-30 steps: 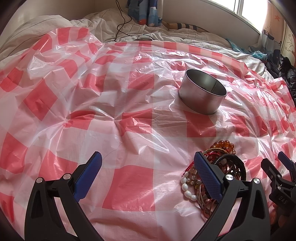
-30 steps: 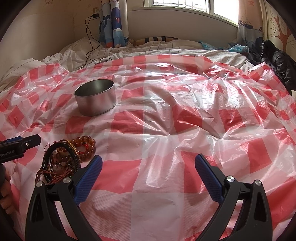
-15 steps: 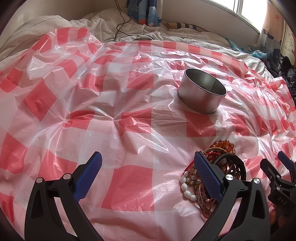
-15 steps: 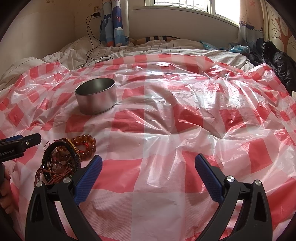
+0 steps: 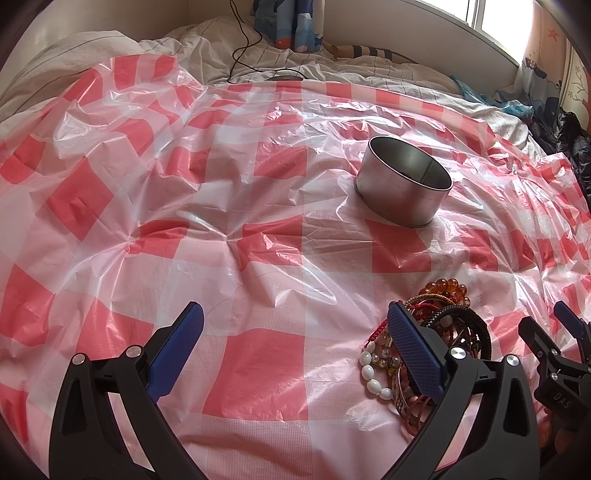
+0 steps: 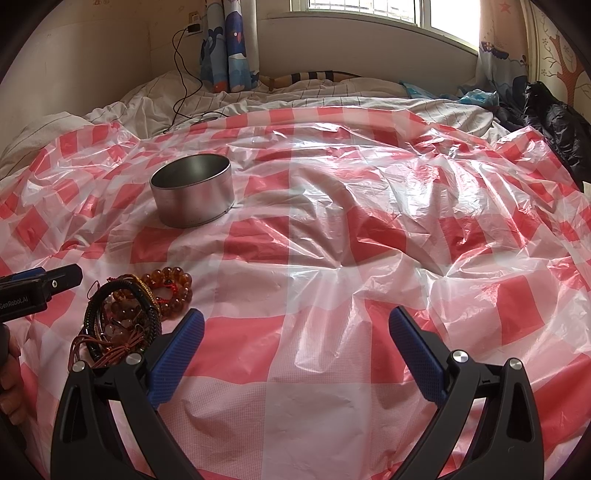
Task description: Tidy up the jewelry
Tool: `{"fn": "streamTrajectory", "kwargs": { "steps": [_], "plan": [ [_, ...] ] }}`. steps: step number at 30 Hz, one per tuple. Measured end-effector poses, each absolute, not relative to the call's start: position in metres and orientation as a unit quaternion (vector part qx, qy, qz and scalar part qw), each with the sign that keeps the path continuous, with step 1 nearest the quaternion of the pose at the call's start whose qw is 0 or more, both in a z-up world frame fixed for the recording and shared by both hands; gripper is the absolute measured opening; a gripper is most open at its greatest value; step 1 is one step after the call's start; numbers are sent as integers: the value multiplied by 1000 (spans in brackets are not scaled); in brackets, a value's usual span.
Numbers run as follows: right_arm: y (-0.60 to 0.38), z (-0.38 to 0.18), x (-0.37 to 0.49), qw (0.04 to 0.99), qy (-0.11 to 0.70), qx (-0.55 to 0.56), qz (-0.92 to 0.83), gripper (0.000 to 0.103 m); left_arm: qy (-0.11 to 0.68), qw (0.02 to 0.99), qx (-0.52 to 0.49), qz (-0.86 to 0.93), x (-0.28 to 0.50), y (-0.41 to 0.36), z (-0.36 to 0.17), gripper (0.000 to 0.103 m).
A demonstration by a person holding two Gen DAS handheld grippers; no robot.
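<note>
- The jewelry (image 5: 439,332) lies in one tangled heap on the checked plastic sheet (image 5: 258,362): amber beads (image 6: 170,291), white pearls (image 5: 373,376), dark cords and thin bangles, all touching.
- The metal tin (image 5: 402,190) stands upright and looks empty, well apart from the heap, farther up the sheet.
- The left gripper (image 5: 295,349) is released, jaws spread wide, its right finger just over the heap's near edge.
- The right gripper (image 6: 295,347) is likewise released and holds nothing, with the heap beside its left finger.
- Likely step: pick one piece. Best to take an outer strand, such as the amber beads, and lift slowly so the tangled cords do not drag along.
- The sheet is thin, crinkled and slippery over a soft bed, so the tin may tip.
- Beyond: rumpled white bedding (image 6: 155,99), a charger cable (image 6: 181,66), a curtain and a bright window (image 6: 369,9).
</note>
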State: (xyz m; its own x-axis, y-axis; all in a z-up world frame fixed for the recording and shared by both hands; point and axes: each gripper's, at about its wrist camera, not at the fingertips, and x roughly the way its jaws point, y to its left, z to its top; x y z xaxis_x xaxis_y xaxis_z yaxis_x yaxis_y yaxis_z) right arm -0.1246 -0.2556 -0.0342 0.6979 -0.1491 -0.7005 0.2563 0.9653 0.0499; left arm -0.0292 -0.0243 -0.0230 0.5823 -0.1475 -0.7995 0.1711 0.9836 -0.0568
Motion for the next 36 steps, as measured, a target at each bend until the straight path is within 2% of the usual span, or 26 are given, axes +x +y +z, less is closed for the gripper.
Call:
{"fn": "streamTrajectory", "kwargs": {
  "steps": [36],
  "plan": [
    [-252,-37,-125,917,376,70,-110,96,449,889,17,-91,-32,-29,-24,96]
  ]
}}
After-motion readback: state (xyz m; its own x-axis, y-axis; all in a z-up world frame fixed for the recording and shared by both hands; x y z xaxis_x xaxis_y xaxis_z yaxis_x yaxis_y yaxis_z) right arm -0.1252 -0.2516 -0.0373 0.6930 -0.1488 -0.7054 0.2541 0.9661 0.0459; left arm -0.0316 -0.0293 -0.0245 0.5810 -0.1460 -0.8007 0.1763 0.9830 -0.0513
